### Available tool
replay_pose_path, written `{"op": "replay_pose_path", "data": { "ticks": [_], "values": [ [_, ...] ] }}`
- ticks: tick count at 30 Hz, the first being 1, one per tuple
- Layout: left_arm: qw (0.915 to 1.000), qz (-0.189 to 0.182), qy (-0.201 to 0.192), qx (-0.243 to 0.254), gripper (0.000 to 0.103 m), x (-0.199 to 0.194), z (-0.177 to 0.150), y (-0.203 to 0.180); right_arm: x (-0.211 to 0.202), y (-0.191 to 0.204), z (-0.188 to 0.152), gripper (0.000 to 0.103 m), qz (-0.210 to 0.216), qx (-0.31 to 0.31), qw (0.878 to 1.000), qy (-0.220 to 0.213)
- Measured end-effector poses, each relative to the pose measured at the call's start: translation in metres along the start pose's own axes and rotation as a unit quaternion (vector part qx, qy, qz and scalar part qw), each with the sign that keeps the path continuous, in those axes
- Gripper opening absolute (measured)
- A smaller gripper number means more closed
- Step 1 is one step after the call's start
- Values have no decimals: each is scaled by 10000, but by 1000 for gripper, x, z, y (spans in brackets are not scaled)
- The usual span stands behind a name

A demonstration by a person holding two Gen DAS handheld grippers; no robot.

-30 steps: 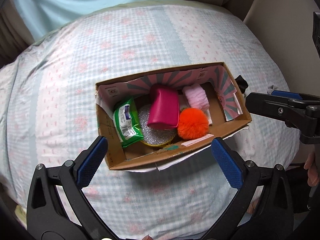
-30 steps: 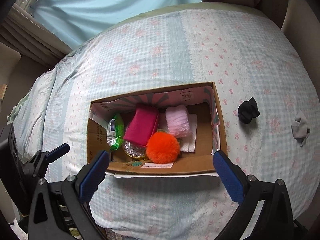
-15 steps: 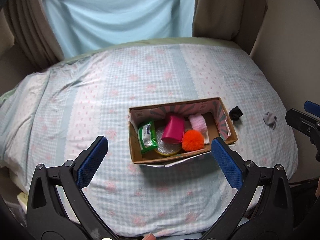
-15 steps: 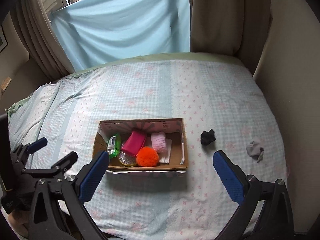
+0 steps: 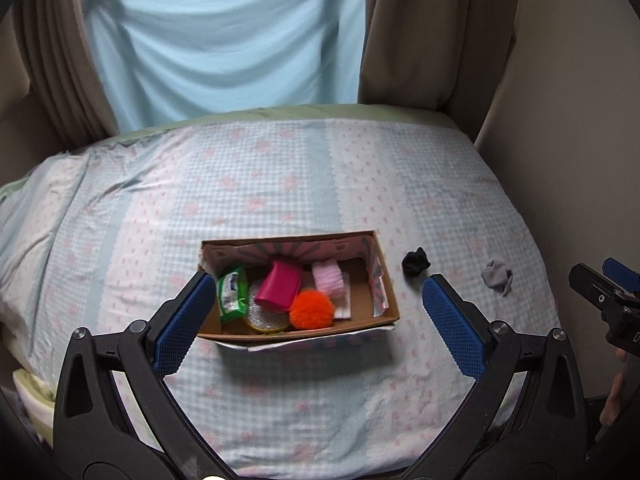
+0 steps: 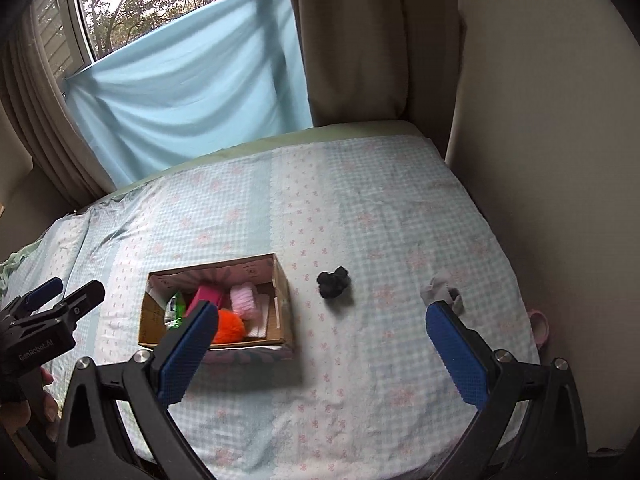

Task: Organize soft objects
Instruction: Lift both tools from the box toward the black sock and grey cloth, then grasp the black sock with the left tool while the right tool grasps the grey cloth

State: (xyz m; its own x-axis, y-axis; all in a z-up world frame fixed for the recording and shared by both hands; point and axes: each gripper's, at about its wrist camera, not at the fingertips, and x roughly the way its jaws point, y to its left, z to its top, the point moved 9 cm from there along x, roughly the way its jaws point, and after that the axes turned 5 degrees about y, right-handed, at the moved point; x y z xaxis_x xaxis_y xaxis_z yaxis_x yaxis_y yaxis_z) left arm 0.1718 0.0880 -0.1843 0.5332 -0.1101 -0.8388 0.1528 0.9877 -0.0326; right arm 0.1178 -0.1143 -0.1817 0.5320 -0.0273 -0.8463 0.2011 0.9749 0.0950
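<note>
A cardboard box [image 5: 386,292] [image 6: 282,300] sits on the bed. It holds an orange pom-pom [image 5: 311,309] [image 6: 230,327], a pink fuzzy roll [image 5: 328,278] [image 6: 244,300], a magenta pouch [image 5: 280,286], a green wipes pack [image 5: 231,294] and a glittery round pad [image 5: 266,319]. A black soft lump [image 5: 416,262] [image 6: 334,282] and a grey one [image 5: 496,276] [image 6: 438,294] lie on the sheet right of the box. My left gripper [image 5: 316,324] is open and empty, well back from the box. My right gripper [image 6: 320,348] is open and empty, above the sheet near the front edge.
The bed has a pale blue checked sheet [image 5: 280,184] with a wall [image 6: 540,140] along its right side. A blue cloth [image 5: 224,44] and beige curtains [image 6: 360,40] hang at the window behind. A pink object [image 6: 538,322] lies at the bed's right edge.
Both grippers have pulled back and up from the box, which now looks smaller. The right view has shifted right, so the black and grey lumps sit nearer its middle.
</note>
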Motion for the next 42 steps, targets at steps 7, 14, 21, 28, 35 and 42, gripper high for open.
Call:
{"op": "replay_pose_path", "data": {
  "ticks": [7,14,21,28,35,42],
  "values": [
    [9998,74,183,-68,103,46,-9,-91,26,-86,0,103,-129,143,9998,94],
    [9990,28,295,-342,103,126,-23,-168,94,-154,-8,103,-395,202,9987,257],
    [9985,316,421,-121,102,225,-36,-219,178,-194,-22,103,-487,315,9974,433],
    [9953,830,336,-356,102,318,-46,-215,251,-211,-36,103,-483,485,9964,509],
    [9925,1102,342,-402,88,376,-52,-202,303,-220,-47,103,-568,676,9944,574],
    [9949,820,467,-368,68,403,-51,-203,330,-224,-52,73,-631,739,9933,629]
  ]
}}
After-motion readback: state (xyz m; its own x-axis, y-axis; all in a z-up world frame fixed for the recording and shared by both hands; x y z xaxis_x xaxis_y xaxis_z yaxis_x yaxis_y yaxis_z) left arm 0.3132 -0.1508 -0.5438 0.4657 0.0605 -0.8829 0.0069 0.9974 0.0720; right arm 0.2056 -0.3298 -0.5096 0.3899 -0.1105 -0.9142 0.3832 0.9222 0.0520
